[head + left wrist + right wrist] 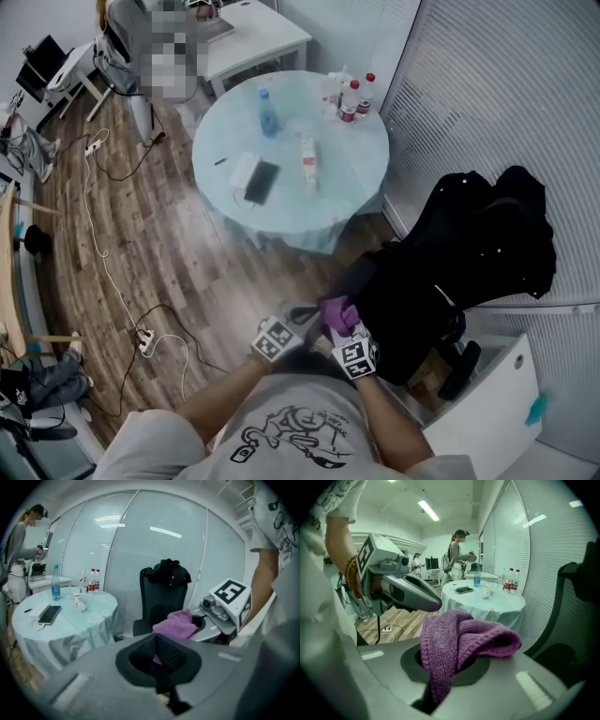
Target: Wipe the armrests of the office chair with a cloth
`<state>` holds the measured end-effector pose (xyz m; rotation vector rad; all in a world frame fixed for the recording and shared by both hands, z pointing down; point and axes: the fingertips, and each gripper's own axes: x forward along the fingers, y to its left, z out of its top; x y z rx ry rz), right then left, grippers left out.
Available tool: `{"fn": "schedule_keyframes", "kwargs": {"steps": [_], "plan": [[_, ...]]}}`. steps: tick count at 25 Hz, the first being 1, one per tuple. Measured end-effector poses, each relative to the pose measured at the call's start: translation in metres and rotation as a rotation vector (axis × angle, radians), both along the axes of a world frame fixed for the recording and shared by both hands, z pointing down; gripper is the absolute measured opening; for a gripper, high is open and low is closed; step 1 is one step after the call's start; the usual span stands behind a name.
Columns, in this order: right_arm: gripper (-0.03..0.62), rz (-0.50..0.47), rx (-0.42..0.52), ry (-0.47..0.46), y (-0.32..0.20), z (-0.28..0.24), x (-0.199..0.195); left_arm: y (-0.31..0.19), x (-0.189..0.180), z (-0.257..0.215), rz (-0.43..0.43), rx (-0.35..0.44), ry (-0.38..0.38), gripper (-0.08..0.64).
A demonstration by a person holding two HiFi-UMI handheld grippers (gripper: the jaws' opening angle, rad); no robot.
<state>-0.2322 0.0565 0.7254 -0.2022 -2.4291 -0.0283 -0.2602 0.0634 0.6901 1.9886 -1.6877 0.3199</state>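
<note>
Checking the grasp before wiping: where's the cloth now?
Head view, bottom centre: the cloth is clamped in the right tool, just left of the chair, with the left tool close on its left.

office chair point(161, 603) top under black jacket point(169, 571) | bottle point(56, 584) label too small | cloth point(459, 639) hides right gripper point(451, 667) jaws

**Purple cloth stands out against black office chair**

A knitted purple cloth point(459, 641) sits in the grey right tongs point(446, 663), whose cube point(354, 356) carries black-and-white square markers. The left tongs point(156, 638) are grey with black ribbed pads point(171, 651). The office chair point(469, 258) is black throughout. The round table point(347, 178) wears a pale blue-green cover, with red-capped bottles point(358, 96) at its far edge and a blue bottle point(268, 112) nearby. The floor point(178, 272) is brown wood-grain planking.
</note>
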Motion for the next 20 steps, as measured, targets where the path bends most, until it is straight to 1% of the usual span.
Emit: {"fn": "schedule_keyframes", "kwargs": {"steps": [3, 5, 13, 17, 20], "plan": [[0.029, -0.032, 0.004, 0.065, 0.004, 0.024, 0.002, 0.004, 0.001, 0.019, 0.007, -0.051, 0.008, 0.000], [0.029, -0.041, 0.000, 0.086, 0.005, 0.034, 0.001, 0.004, 0.001, 0.027, 0.011, -0.070, 0.010, 0.000], [0.029, -0.068, -0.006, 0.146, -0.001, 0.052, -0.001, 0.000, 0.003, 0.040, 0.048, -0.088, 0.014, 0.000], [0.031, -0.060, 0.007, 0.154, -0.017, 0.054, -0.004, -0.006, 0.001, 0.038, 0.057, -0.084, 0.013, 0.000], [0.029, -0.039, 0.024, 0.157, -0.039, 0.057, -0.009, -0.011, 0.002, 0.038, 0.073, -0.083, 0.016, 0.000]]}}
